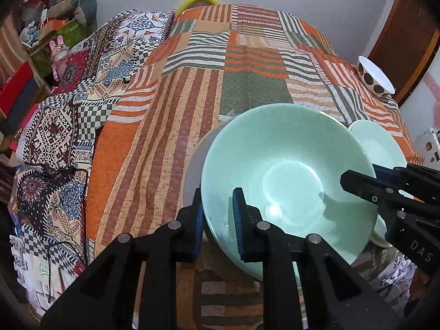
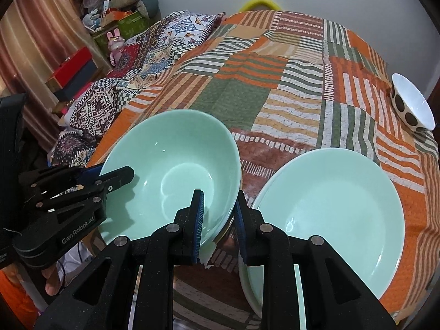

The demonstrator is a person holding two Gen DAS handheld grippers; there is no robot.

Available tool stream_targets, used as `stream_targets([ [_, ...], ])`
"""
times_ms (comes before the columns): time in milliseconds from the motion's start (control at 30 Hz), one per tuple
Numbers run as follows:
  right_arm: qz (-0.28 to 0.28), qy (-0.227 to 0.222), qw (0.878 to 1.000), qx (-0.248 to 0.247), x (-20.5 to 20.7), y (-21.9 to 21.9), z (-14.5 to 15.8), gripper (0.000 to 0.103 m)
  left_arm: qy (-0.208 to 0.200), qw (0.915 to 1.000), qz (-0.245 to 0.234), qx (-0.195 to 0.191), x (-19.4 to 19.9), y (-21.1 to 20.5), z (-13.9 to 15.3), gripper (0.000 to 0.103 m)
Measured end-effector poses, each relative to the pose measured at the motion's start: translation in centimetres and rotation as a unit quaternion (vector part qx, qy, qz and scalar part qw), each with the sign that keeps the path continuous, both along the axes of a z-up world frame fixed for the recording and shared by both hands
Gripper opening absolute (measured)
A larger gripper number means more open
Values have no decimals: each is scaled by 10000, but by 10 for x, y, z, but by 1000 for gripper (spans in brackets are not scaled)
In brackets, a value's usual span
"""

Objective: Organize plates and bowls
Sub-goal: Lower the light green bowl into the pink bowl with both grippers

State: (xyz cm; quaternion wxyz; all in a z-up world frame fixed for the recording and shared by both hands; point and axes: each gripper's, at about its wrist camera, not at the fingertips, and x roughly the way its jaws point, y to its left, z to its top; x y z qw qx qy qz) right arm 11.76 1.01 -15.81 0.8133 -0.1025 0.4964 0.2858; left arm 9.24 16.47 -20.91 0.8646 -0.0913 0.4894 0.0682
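A large mint-green bowl (image 1: 288, 170) (image 2: 170, 170) is held tilted over the patchwork tablecloth (image 1: 192, 88). My left gripper (image 1: 218, 195) (image 2: 123, 172) is shut on its near-left rim, one pad inside and one outside. My right gripper (image 2: 220, 198) (image 1: 354, 176) is shut on the opposite rim in the same way. A pale dish (image 1: 192, 165) shows partly from under the bowl. A mint-green plate (image 2: 330, 214) (image 1: 382, 145) lies just right of the bowl. A white bowl with brown dots (image 2: 412, 104) (image 1: 374, 78) stands near the far right edge.
A patterned quilt (image 1: 82, 96) is bunched along the left side of the table. Beyond it are shelves with boxes and soft toys (image 2: 118, 19). A person's hand (image 2: 52, 280) shows under the left gripper. A brown door (image 1: 407, 41) is at the right.
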Motion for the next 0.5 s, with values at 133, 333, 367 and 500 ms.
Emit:
stream_targets([
  [133, -26, -14, 10000, 3, 0, 0, -1, 22, -2, 9999, 7, 102, -1, -2, 1, 19],
  [333, -48, -6, 10000, -1, 1, -1, -2, 22, 25, 9992, -42, 386, 0, -10, 2, 19],
  [367, -40, -6, 10000, -1, 2, -1, -2, 22, 32, 9991, -44, 409, 1, -10, 2, 19],
  [500, -19, 3, 10000, 8, 1, -3, -3, 22, 20, 9988, -21, 490, 3, -9, 3, 19],
])
